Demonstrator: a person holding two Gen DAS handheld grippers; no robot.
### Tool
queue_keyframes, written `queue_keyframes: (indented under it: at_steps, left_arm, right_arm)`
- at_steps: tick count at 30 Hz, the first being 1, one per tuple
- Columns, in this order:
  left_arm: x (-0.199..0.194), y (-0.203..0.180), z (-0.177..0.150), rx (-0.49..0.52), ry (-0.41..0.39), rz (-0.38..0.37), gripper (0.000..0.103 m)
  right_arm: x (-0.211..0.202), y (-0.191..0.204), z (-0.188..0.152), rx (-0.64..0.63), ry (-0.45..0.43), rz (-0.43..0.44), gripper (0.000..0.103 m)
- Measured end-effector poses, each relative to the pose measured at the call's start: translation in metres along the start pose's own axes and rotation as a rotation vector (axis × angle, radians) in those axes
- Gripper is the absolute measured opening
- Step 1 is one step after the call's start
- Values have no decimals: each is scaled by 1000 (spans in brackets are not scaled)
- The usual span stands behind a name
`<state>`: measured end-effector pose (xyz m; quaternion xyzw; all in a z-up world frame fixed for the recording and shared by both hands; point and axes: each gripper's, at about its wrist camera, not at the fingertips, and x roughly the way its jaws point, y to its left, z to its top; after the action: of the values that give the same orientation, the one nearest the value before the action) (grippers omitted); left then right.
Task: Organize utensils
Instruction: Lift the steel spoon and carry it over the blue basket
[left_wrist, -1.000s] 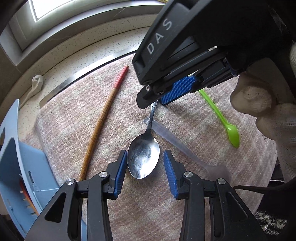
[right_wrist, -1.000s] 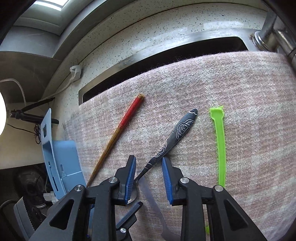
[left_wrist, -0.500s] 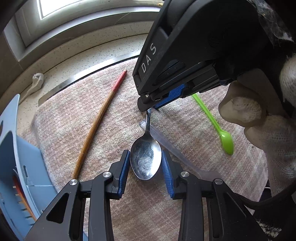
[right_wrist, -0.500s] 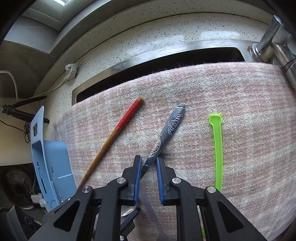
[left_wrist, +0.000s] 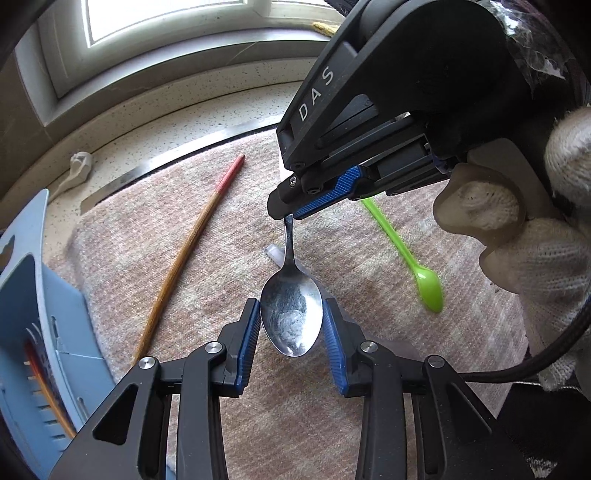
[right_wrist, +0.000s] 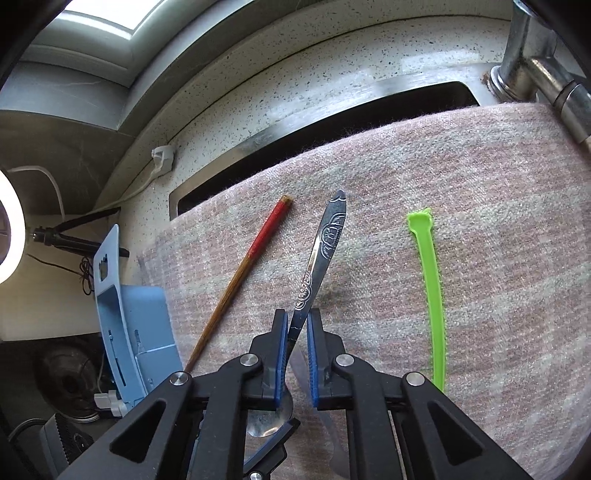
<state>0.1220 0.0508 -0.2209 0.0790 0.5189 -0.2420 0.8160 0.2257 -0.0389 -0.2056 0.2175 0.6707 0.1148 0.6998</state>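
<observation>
The metal spoon (left_wrist: 291, 317) is held at both ends above the striped cloth (left_wrist: 207, 280): the left gripper (left_wrist: 291, 326) clamps its bowl from both sides, and the right gripper (right_wrist: 296, 332) is pinched tight on the thin neck of its handle. A wooden chopstick (left_wrist: 184, 254) lies to one side, a green plastic spoon (left_wrist: 410, 258) to the other, and a clear plastic utensil (left_wrist: 275, 254) sits just beneath. To carry it well, both hands should rise together and level, so the slick bowl does not slip, then head toward the blue holder (left_wrist: 44, 325).
</observation>
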Motion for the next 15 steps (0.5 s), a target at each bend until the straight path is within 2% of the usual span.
queue_keyframes:
  at_steps: [4, 15]
  left_arm:
    - [-24, 2, -11, -17, -38, 22, 33]
    - [-100, 44, -65, -162, -130, 104, 33]
  right_arm:
    - [-15, 13, -2, -31, -9, 35, 8]
    - [-13, 104, -29, -203, 33, 136, 7]
